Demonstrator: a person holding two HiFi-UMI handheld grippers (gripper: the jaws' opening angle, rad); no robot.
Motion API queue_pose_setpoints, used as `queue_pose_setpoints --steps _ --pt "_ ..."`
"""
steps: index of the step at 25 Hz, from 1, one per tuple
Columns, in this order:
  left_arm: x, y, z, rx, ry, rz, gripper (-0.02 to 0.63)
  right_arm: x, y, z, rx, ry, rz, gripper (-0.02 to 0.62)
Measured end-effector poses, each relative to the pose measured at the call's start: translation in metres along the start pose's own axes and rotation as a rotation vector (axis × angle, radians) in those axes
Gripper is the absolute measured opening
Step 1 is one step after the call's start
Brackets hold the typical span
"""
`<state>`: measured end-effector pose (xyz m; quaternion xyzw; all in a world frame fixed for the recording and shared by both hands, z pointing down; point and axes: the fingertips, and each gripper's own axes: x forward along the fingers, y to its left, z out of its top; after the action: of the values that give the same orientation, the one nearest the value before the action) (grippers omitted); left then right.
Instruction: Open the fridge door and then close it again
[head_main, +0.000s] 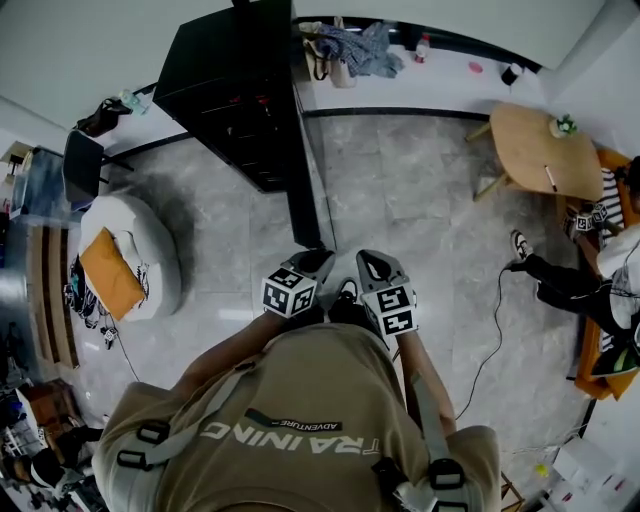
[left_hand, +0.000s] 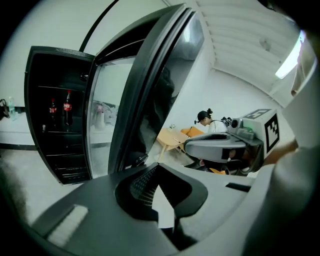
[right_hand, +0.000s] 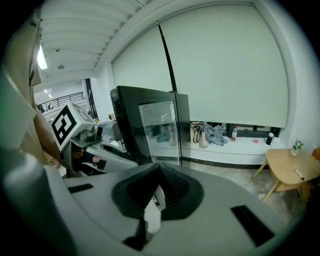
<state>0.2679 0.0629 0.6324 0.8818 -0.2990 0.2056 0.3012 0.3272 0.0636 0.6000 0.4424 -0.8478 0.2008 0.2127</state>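
Two tools side by side: left tool (head_main: 316, 262) and right tool (head_main: 373, 264), each with jaws closed together on nothing. Just ahead, one fridge door (head_main: 303, 212) stands open from one black fridge (head_main: 235, 85). Two bottles (left_hand: 52, 111) stand on a shelf inside.

The head view looks steeply down over the person's shoulders, with the fridge (head_main: 232, 85) near its top edge. The left gripper view sits close beside the open fridge door (left_hand: 150, 85) and faces inside, while the right gripper view faces that door's glass. All three share the wooden table (right_hand: 290, 167).
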Motion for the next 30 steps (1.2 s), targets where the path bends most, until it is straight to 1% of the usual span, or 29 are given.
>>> queue_pose_setpoints --steps 3,6,8,14,17,19,21,24,26,30 --pt "-0.003 -0.004 0.007 0.018 -0.014 -0.024 0.000 0.002 -0.003 0.005 -0.005 0.013 0.012 0.000" --pt "-0.009 -0.005 0.010 0.019 -0.031 -0.027 0.000 0.006 0.000 0.007 -0.024 0.024 0.036 -0.001" --pt "-0.011 -0.005 0.011 0.021 -0.031 -0.031 0.000 0.012 0.001 0.009 -0.035 0.014 0.052 0.000" --pt "-0.028 -0.005 -0.006 0.009 -0.020 -0.008 0.000 0.024 0.013 0.010 -0.062 0.015 0.099 0.000" --pt "-0.036 -0.001 -0.013 -0.023 -0.046 -0.006 0.000 0.027 0.017 0.015 -0.068 0.003 0.123 0.000" --pt "-0.041 0.001 -0.015 -0.031 -0.071 0.000 0.000 0.031 0.018 0.015 -0.077 0.000 0.140 0.000" --pt "-0.046 0.004 -0.013 -0.042 -0.116 0.007 0.000 0.036 0.020 0.017 -0.081 -0.013 0.159 0.000" --pt "-0.058 0.010 -0.009 -0.085 -0.193 0.015 0.000 0.045 0.022 0.029 -0.084 -0.048 0.179 -0.001" --pt "-0.064 0.015 -0.010 -0.100 -0.203 0.037 0.000 0.049 0.024 0.037 -0.093 -0.073 0.190 0.000" --pt "-0.073 0.022 -0.014 -0.098 -0.199 0.074 0.000 0.053 0.030 0.046 -0.118 -0.086 0.218 -0.001"
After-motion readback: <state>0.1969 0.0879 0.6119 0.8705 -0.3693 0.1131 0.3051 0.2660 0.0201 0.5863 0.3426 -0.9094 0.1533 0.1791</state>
